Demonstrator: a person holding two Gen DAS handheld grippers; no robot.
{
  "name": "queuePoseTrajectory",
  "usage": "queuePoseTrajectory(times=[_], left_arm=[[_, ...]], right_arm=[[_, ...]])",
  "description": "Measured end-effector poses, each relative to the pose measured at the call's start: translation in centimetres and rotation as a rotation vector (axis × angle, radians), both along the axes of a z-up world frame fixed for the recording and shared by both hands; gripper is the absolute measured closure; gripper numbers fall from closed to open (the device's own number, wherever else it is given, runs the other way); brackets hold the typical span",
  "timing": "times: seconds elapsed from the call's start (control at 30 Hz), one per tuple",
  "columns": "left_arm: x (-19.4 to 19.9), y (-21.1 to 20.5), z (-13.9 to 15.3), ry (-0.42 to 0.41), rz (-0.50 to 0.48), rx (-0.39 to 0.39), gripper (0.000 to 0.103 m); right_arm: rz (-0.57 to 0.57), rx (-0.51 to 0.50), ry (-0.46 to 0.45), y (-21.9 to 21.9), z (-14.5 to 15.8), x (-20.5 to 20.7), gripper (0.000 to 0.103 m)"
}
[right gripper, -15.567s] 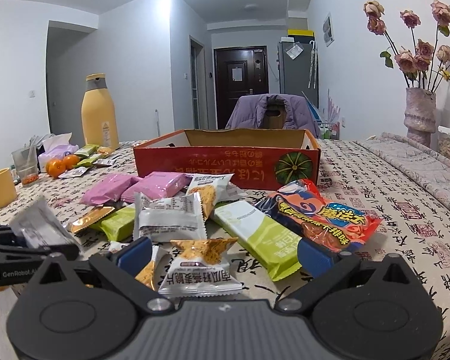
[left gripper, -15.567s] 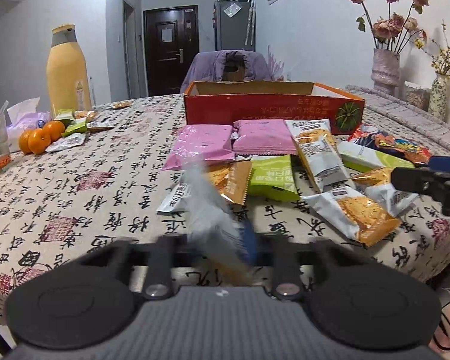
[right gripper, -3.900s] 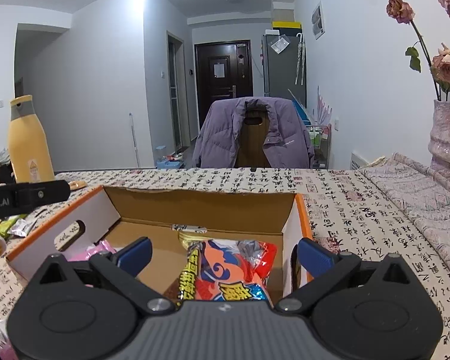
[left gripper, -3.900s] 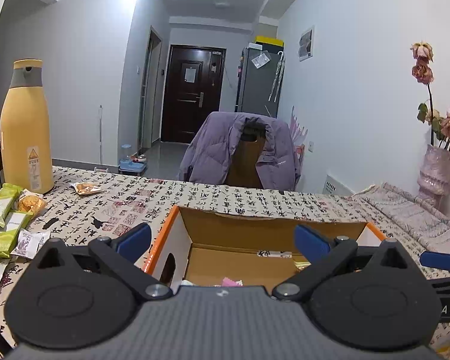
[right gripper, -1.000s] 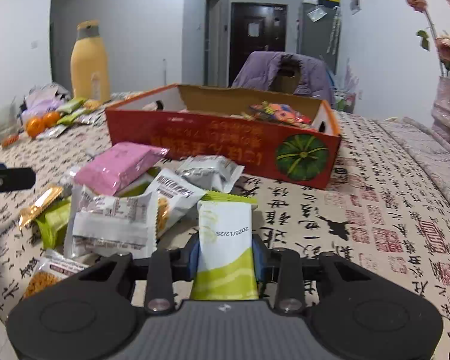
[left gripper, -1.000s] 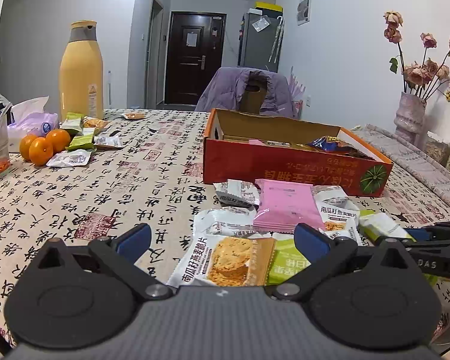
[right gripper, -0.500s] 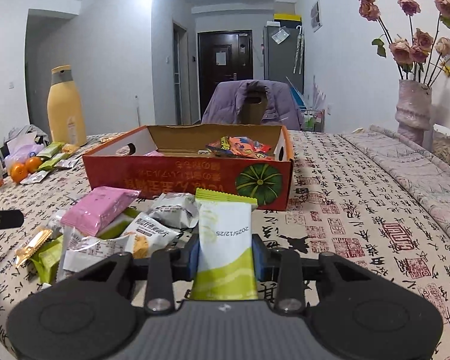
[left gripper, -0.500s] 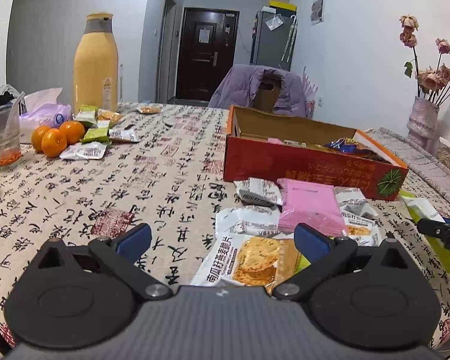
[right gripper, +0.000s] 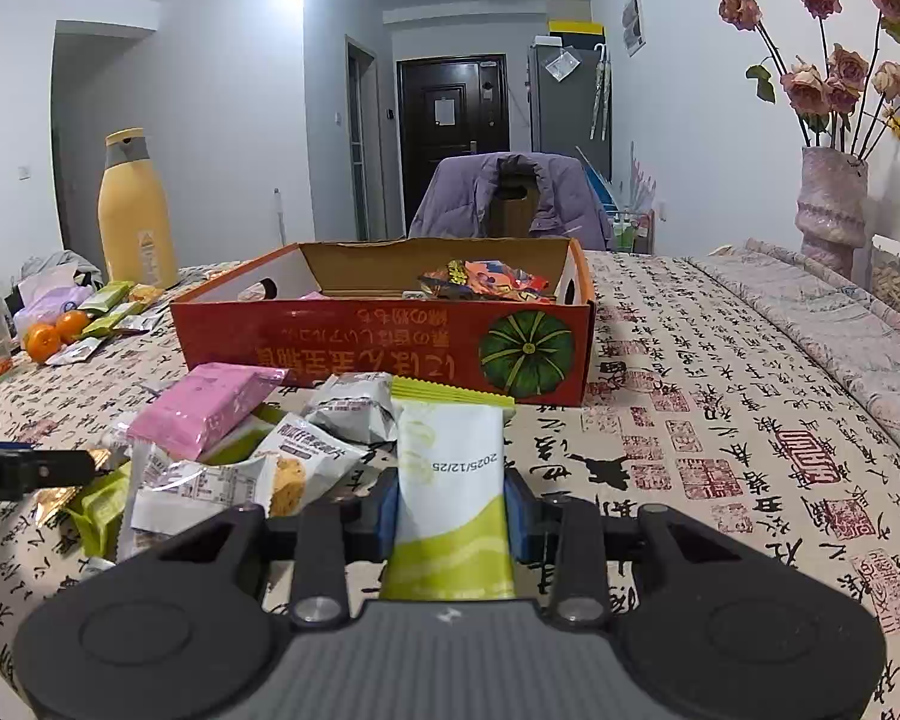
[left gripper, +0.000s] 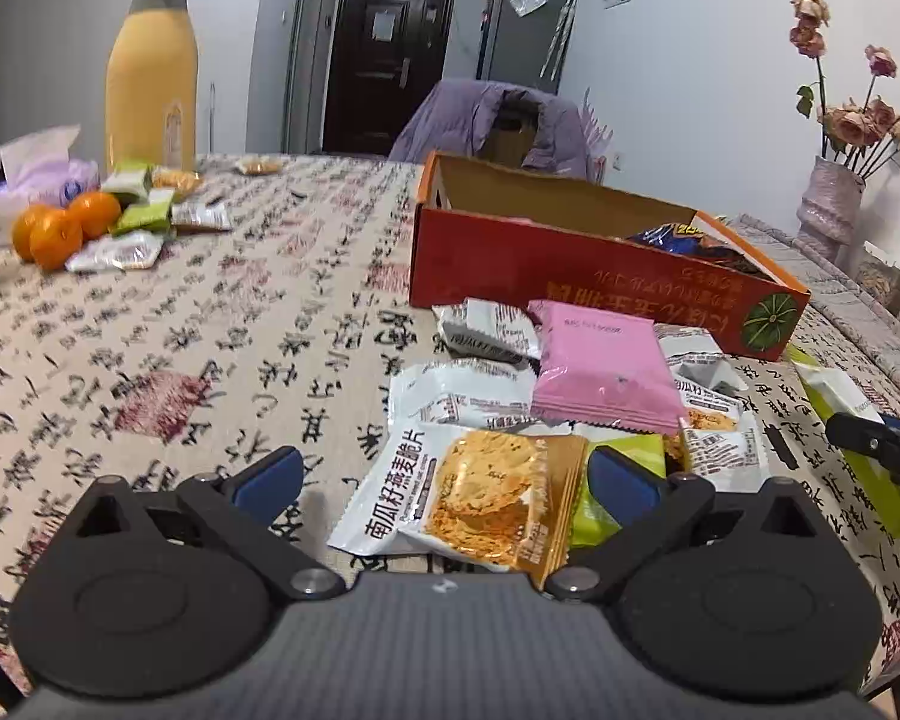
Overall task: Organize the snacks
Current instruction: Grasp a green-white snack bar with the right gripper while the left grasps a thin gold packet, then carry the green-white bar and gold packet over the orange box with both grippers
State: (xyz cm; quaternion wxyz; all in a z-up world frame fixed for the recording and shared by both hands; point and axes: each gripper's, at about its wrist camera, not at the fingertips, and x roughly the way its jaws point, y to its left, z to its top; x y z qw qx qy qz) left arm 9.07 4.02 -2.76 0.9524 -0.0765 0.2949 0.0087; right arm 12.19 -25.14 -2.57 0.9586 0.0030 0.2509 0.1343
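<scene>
Right gripper clamped on green-white packet, box ahead, left gripper open over cracker packet, pink packet beyond

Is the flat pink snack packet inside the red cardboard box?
No, the flat pink snack packet lies on the tablecloth in front of the red cardboard box, atop other wrappers.

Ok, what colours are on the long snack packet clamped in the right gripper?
White above, lime green below, on the long snack packet; clearest in the right wrist view.
</scene>
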Motion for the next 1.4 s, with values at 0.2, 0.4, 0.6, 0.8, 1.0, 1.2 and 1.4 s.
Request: queuePoseTrajectory(times=[0.2,0.4,0.6,0.8,1.0,1.2,1.4], left_arm=[[0.5,0.5,-0.5,0.009,-0.014,-0.05,0.021],[0.0,0.8,-0.5,-0.008,-0.022,-0.079,0.035],[-0.5,1.1,-0.2,-0.031,-0.007,-0.079,0.049],[-1.3,0.8,1.0,-0.077,-0.015,-0.042,0.08],[-1.9,1.0,2.0,-0.116,-0.006,-0.023,0.084],[-2.4,0.9,3.1,-0.157,-0.005,-0.002,0.086],[-2.9,0.8,4.2,-0.202,-0.01,0.009,0.09]], right_arm=[[-0.001,0.008,0.006,-0.2,-0.3,0.1,0.069],[0.011,0.01,0.011,0.1,-0.5,0.1,0.069],[0.008,0.014,0.003,0.0,-0.3,0.0,0.069],[0.01,0.014,-0.003,0.0,-0.2,-0.2,0.069],[0.014,0.015,-0.011,0.2,0.1,-0.4,0.069],[0.013,0.019,-0.02,0.2,0.4,-0.5,0.069],[0.02,0.02,-0.043,0.4,1.1,-0.9,0.069]])
